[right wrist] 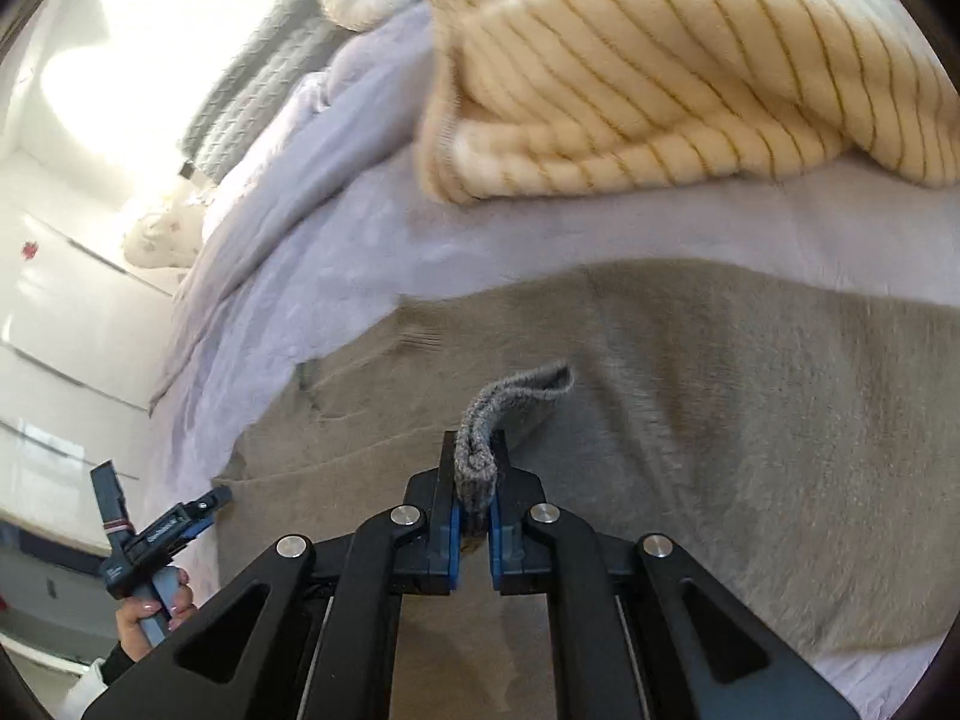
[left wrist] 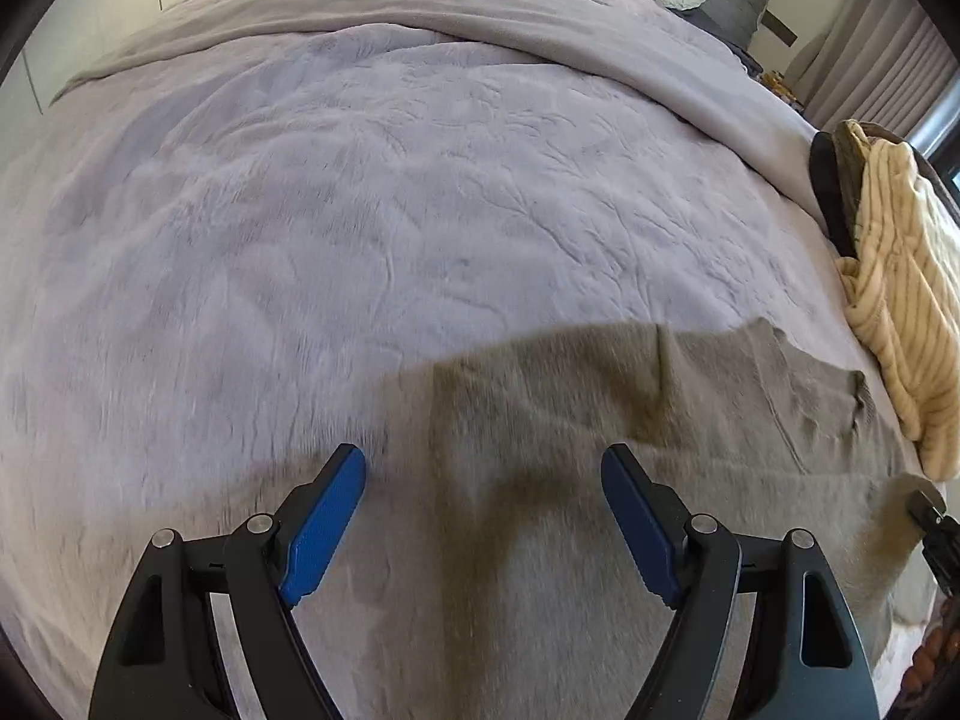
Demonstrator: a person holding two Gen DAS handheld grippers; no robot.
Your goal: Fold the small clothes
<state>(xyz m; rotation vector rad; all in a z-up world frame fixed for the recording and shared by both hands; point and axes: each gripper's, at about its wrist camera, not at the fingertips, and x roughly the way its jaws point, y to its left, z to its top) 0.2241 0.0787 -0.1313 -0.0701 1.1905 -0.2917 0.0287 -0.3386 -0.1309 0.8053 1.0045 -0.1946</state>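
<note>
Two grippers work over the taupe garment (right wrist: 720,450), spread on the lilac blanket (left wrist: 360,210). The right gripper (right wrist: 474,510) pinches a knit edge (right wrist: 510,396) running toward 1 o'clock. The left gripper (left wrist: 483,516) is spread wide, holding nothing, with the garment's long axis stretching toward 3 o'clock, so the right one is nearer.

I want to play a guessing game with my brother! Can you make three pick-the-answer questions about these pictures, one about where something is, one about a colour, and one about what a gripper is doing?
1. Where does the striped cream garment lie?
A. on the bed, beyond the grey-brown garment
B. on the floor
C. inside a basket

2. What colour are the pads of the left gripper?
A. red
B. blue
C. yellow

3. What is the right gripper doing?
A. standing wide open
B. pinching a pillow
C. pinching a fold of the grey-brown garment

Answers:
1 A, it rests on the lilac bedcover past the grey-brown cloth.
2 B, both pads show blue.
3 C, knit cloth sticks up between its closed jaws.
</note>
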